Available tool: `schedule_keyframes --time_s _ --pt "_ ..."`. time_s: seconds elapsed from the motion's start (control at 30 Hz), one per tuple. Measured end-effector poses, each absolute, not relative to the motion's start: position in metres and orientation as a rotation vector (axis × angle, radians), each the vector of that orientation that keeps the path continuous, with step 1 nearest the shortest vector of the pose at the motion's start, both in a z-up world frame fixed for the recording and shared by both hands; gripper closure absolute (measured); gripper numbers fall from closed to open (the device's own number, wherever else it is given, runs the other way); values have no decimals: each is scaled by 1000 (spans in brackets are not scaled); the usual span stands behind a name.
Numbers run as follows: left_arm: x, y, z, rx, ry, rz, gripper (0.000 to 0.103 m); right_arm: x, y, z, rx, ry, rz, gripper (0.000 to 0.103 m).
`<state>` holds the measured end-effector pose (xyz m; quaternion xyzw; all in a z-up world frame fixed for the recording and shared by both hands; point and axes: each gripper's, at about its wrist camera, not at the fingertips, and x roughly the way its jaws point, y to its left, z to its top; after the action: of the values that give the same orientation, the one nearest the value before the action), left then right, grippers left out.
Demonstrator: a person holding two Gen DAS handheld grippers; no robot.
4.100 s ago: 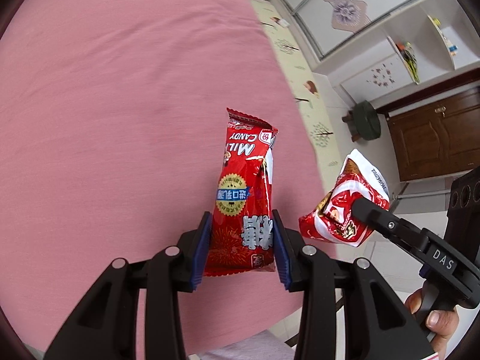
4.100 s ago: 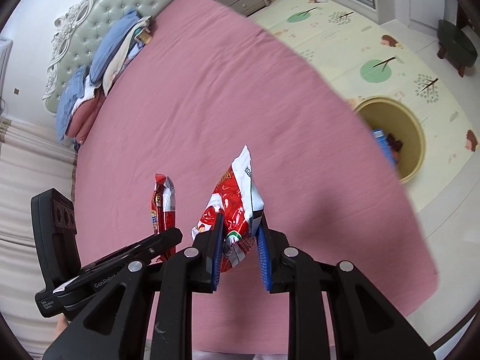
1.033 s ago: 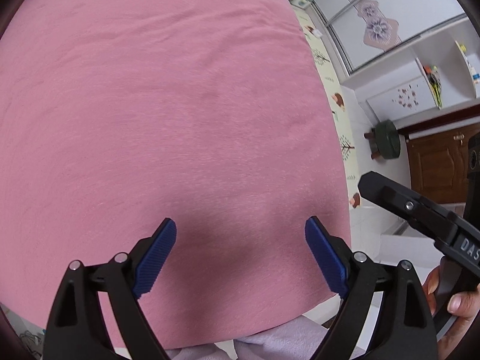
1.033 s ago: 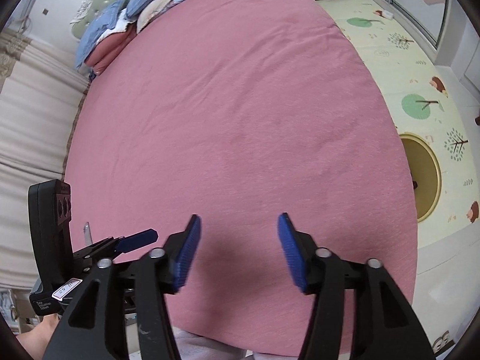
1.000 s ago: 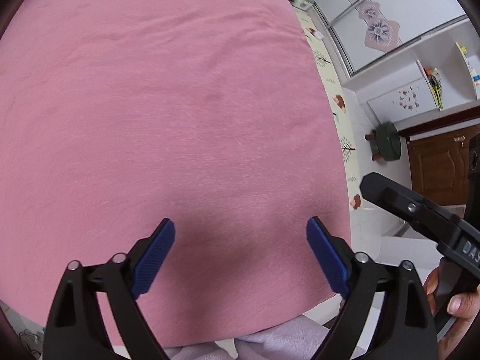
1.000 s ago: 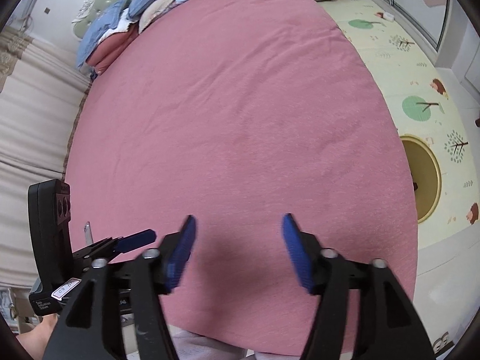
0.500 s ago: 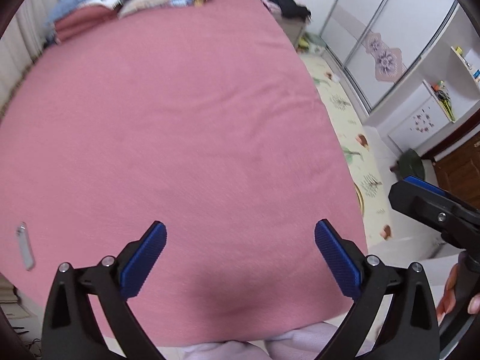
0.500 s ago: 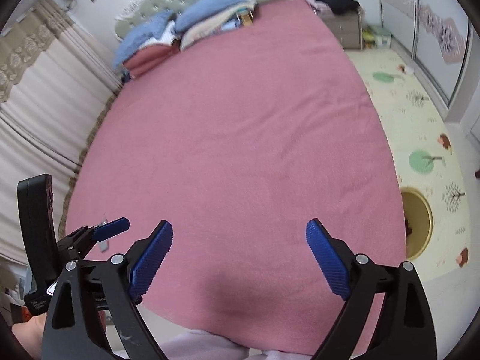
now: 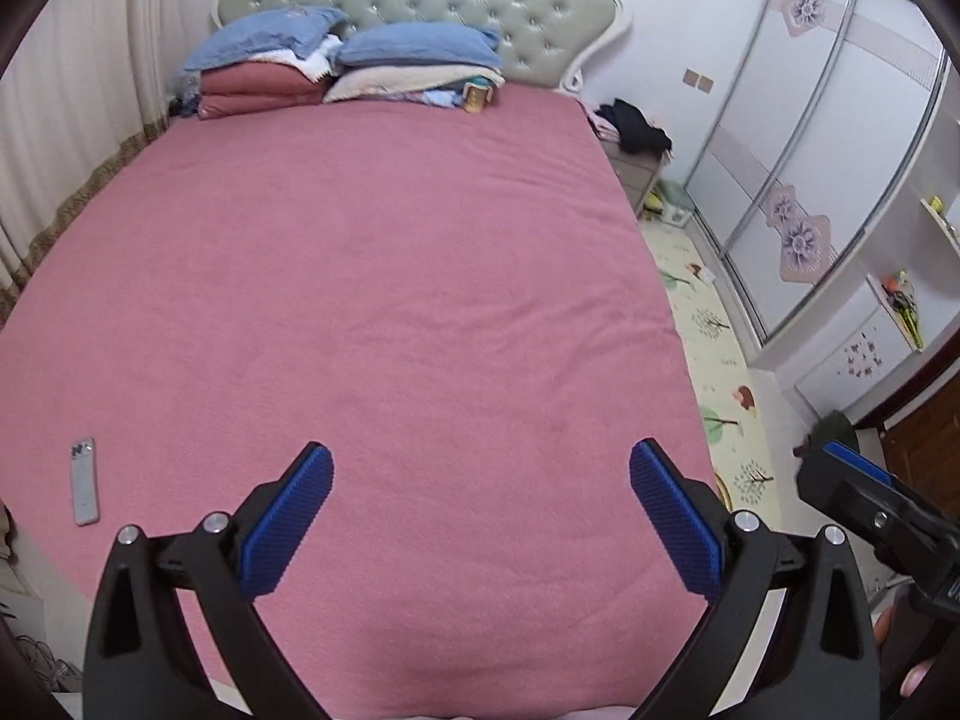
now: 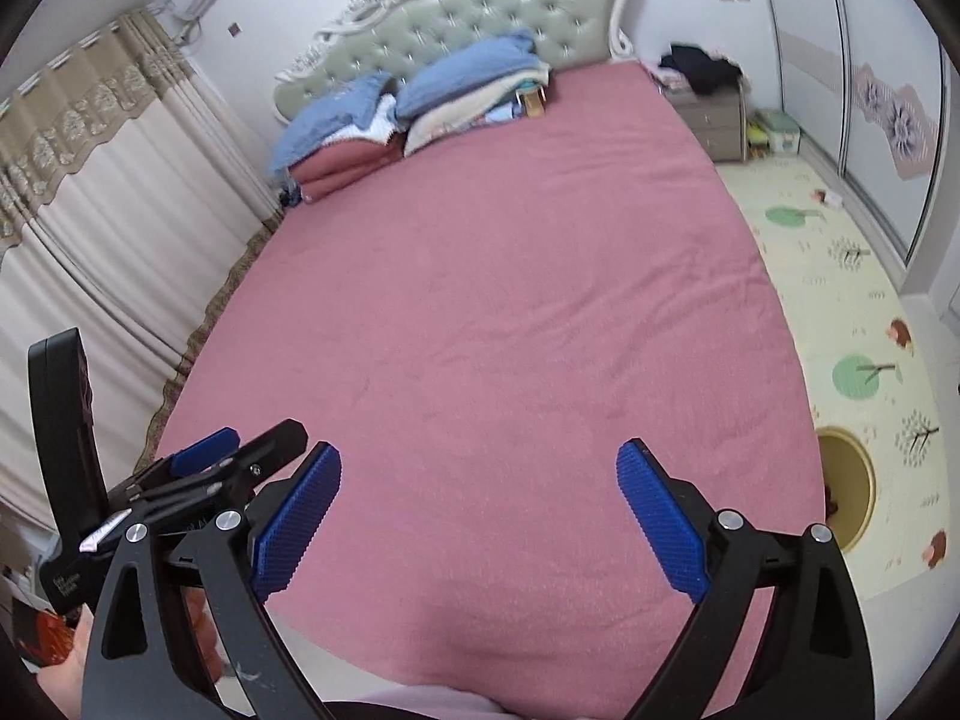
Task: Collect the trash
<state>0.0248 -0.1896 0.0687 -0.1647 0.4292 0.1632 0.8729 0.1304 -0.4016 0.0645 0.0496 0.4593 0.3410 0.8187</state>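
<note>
My left gripper (image 9: pixel 480 483) is wide open and empty above the near end of the pink bed (image 9: pixel 372 276). My right gripper (image 10: pixel 479 483) is wide open and empty over the same end of the bed (image 10: pixel 498 300). No wrapper shows on the bed or in either gripper. A round yellow bin (image 10: pixel 849 489) stands on the floor to the right of the bed, with dark items inside. The left gripper also shows at the left of the right wrist view (image 10: pixel 210 468), and the right gripper at the right of the left wrist view (image 9: pixel 864 492).
Blue and pink pillows and folded bedding (image 9: pixel 336 69) lie against the green tufted headboard (image 9: pixel 420 6). A grey phone (image 9: pixel 84 480) lies at the bed's left edge. A patterned play mat (image 10: pixel 852 312) covers the floor right of the bed. A nightstand (image 10: pixel 711 114) stands by the headboard; curtains (image 10: pixel 90 228) hang left.
Four seconds ago each gripper was shut on a red snack wrapper; now both are open and empty. Both views have tilted up from the bed surface to show the whole bed and headboard.
</note>
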Motion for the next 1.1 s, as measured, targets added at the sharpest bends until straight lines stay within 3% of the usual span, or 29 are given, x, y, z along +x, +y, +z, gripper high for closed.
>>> schedule_keyframes --time_s 0.47,1.1 --pt "30 -198 83 -237 863 301 4 126 -396 67 106 933 696 10" --pt "31 -181 68 -316 901 325 4 133 -407 62 141 947 668 10"
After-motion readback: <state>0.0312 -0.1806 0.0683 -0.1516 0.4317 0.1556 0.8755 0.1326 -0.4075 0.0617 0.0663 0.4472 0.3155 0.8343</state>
